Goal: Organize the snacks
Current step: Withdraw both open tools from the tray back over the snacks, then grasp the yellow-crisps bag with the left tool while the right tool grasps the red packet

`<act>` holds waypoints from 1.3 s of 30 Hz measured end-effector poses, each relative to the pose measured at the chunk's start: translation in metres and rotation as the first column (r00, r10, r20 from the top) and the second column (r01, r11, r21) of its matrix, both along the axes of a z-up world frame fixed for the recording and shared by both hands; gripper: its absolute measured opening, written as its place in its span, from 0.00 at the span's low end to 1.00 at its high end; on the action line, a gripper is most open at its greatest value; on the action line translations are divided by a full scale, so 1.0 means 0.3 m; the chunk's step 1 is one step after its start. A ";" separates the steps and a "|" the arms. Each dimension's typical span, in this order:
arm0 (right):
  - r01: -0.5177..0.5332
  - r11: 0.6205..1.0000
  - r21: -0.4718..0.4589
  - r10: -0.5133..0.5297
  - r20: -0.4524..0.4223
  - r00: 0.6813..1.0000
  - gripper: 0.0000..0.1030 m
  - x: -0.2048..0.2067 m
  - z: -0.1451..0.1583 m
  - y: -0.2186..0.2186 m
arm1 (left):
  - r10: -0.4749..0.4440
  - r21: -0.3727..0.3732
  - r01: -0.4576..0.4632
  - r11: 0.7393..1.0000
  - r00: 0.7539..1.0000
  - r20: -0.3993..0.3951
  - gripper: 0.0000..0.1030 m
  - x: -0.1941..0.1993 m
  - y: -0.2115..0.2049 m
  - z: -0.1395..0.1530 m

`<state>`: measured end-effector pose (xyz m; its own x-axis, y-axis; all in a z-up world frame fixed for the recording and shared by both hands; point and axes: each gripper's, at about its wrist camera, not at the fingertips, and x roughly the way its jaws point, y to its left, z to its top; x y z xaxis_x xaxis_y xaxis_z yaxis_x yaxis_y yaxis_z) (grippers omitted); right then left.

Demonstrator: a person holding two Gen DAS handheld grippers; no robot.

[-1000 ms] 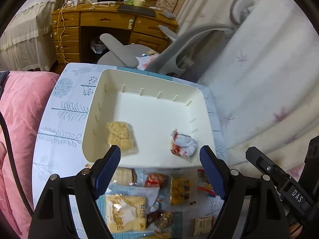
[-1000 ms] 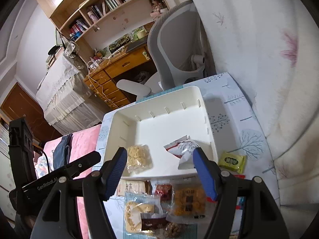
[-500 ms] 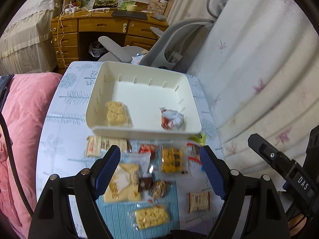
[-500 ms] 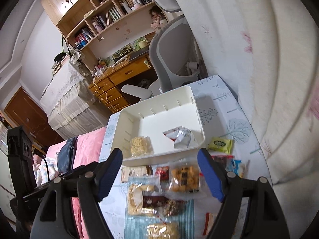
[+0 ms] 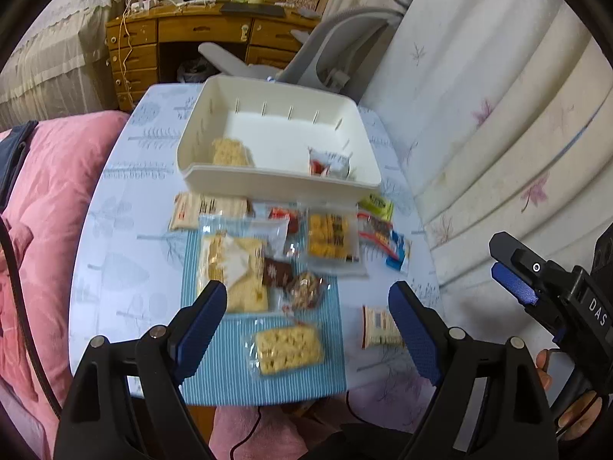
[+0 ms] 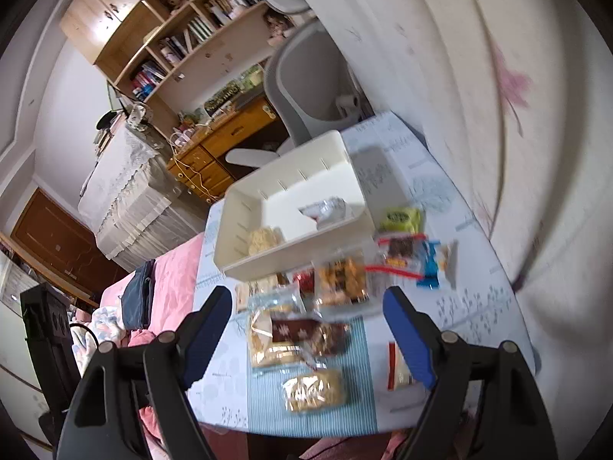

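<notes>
Above the table's near edge — both grippers empty.
Left gripper (image 5: pixel 306 306) and right gripper (image 6: pixel 306 306) gape wide, jaws just opening, over loose snack packets (image 5: pixel 333 235).

Both cameras are looking forward and steeply down past their own blue fingers, from the near edge of the surface (image 5: pixel 115 230). The left view is facing the white bin (image 5: pixel 283 180) squarely; the right view is tilting, seeing it (image 6: pixel 291 257) from further right. Both are sharing the snack packets, bin, chair and desk.
</notes>
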<state>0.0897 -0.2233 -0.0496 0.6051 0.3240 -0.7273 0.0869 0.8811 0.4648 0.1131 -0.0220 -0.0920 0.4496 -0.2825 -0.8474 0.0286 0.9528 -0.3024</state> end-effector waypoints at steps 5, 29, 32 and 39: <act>0.017 1.000 0.016 -0.015 -0.077 0.997 0.80 -0.046 -0.063 -0.020 | 0.000 0.007 0.000 1.000 0.998 -0.060 0.83 -0.048 -0.017 -0.060; 0.091 0.995 -0.044 -0.101 -0.347 0.933 0.80 -0.116 -0.404 -0.103 | -0.035 0.043 0.061 0.997 0.895 -0.445 0.83 -0.009 -0.148 -0.463; 0.084 0.994 -0.072 -0.104 -0.351 0.931 0.80 -0.113 -0.442 -0.102 | -0.022 0.048 0.051 0.998 0.878 -0.479 0.83 0.009 -0.150 -0.513; 0.056 0.988 -0.146 -0.106 -0.356 0.928 0.80 -0.099 -0.523 -0.082 | -0.001 0.055 0.037 0.998 0.832 -0.555 0.84 0.049 -0.142 -0.631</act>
